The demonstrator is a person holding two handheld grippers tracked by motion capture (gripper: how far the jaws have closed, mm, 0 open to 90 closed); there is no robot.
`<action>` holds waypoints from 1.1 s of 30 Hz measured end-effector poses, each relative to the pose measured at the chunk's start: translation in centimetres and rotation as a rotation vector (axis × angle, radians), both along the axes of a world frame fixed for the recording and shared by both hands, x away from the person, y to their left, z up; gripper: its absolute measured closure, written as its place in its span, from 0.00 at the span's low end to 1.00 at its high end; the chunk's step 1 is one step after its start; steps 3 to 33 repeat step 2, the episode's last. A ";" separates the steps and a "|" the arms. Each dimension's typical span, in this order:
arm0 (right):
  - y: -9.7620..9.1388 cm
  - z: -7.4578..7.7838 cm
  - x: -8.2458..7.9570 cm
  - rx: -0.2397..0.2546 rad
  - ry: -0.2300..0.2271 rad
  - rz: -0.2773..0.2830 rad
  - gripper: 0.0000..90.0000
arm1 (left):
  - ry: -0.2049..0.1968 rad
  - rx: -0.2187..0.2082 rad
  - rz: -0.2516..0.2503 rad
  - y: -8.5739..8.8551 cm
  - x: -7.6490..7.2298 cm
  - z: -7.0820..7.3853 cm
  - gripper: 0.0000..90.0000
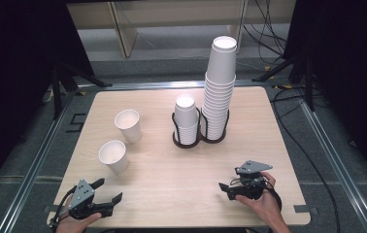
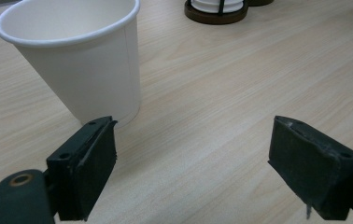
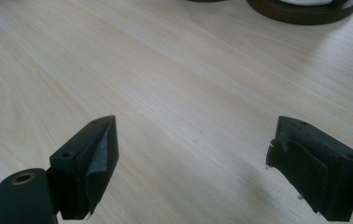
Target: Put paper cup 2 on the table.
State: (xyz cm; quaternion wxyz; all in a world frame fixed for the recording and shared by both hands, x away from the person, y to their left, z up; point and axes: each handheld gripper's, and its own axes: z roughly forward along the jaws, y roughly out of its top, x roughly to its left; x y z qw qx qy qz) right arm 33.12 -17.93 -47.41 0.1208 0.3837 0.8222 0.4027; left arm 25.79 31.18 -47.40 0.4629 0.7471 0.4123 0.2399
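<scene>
High view first: we hold a gripper in each hand at the near edge of the wooden table (image 1: 181,184). Our left gripper (image 1: 109,193) sits at the near left corner, its jaws spread apart with nothing between them, pointing toward the nearer paper cup (image 1: 113,156). That cup stands upright on the left half of the table, close in front of the jaws but apart from them. A second paper cup (image 1: 127,125) stands upright just behind it, a little to the right, the two cups not touching.

Our right gripper (image 1: 226,188) rests low at the near right, pointing left across the table; its jaws are likewise released and hold nothing, with bare wood ahead of them.

Near the middle of the table's far half stands a dark wire cup holder (image 1: 190,141) with two rings side by side. Its left ring carries a short stack of cups (image 1: 186,119), and its right ring carries a tall stack of cups (image 1: 219,87) rising well above the other.

From the left gripper view, the nearer paper cup (image 2: 79,60) rises just beyond the tip of the left-hand jaw, mouth open upward, and the wide gap between the jaws lies over bare wood beside it. The right gripper view shows its own jaws parted over plain tabletop, with the holder's dark base (image 3: 305,11) at the top edge.
</scene>
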 end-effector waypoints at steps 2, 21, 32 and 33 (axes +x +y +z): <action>-0.1 0.0 0.1 -0.019 -0.001 -0.003 0.17 | -0.003 0.000 -0.001 0.0 0.0 0.0 0.16; -0.1 0.0 0.1 -0.019 -0.001 -0.003 0.17 | -0.003 0.000 -0.001 0.0 0.0 0.0 0.16; -0.1 0.0 0.1 -0.019 -0.001 -0.003 0.17 | -0.003 0.000 -0.001 0.0 0.0 0.0 0.16; -0.1 0.0 0.1 -0.019 -0.001 -0.003 0.17 | -0.003 0.000 -0.001 0.0 0.0 0.0 0.16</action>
